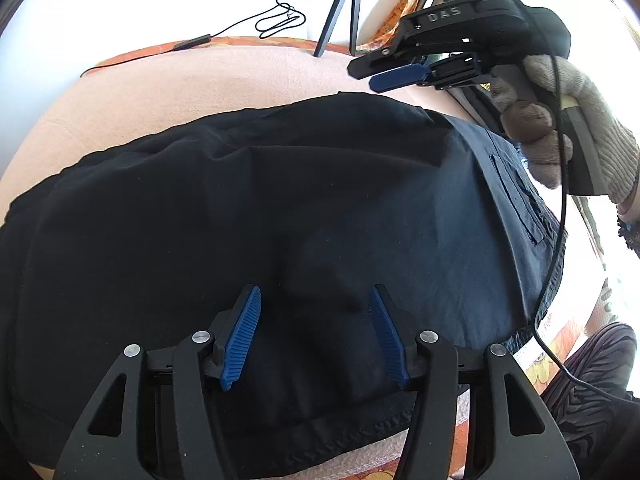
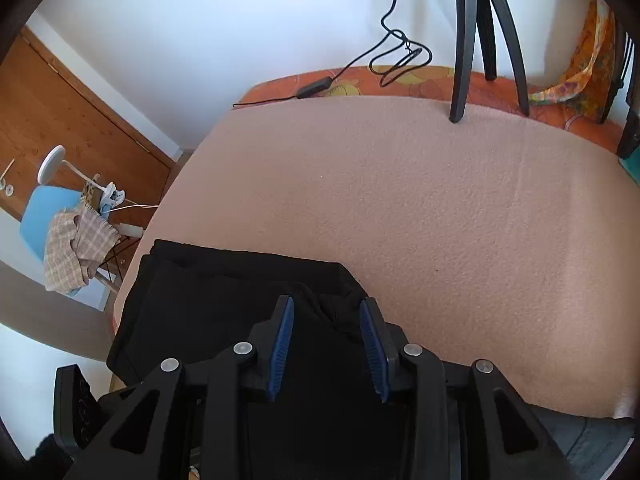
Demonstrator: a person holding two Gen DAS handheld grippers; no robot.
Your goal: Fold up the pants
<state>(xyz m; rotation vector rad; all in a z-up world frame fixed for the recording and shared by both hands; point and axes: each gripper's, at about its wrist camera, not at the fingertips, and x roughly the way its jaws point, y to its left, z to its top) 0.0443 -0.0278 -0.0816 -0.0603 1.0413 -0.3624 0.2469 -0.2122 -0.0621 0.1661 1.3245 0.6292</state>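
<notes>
Dark navy pants (image 1: 260,200) lie spread on a pink blanket (image 1: 180,88), a back pocket showing at the right. My left gripper (image 1: 314,300) is open just above the cloth near the hem, holding nothing. My right gripper (image 1: 374,76) shows in the left wrist view at the upper right, held by a gloved hand above the far edge of the pants. In the right wrist view the right gripper (image 2: 326,312) is open over the pants (image 2: 224,300), with nothing between its blue pads.
A black tripod (image 2: 476,40) stands at the blanket's far edge (image 2: 400,184), with a black cable and adapter (image 2: 316,88) beside it. An orange patterned sheet (image 2: 400,78) borders the blanket. A blue chair with checked cloth (image 2: 68,232) stands off the left side.
</notes>
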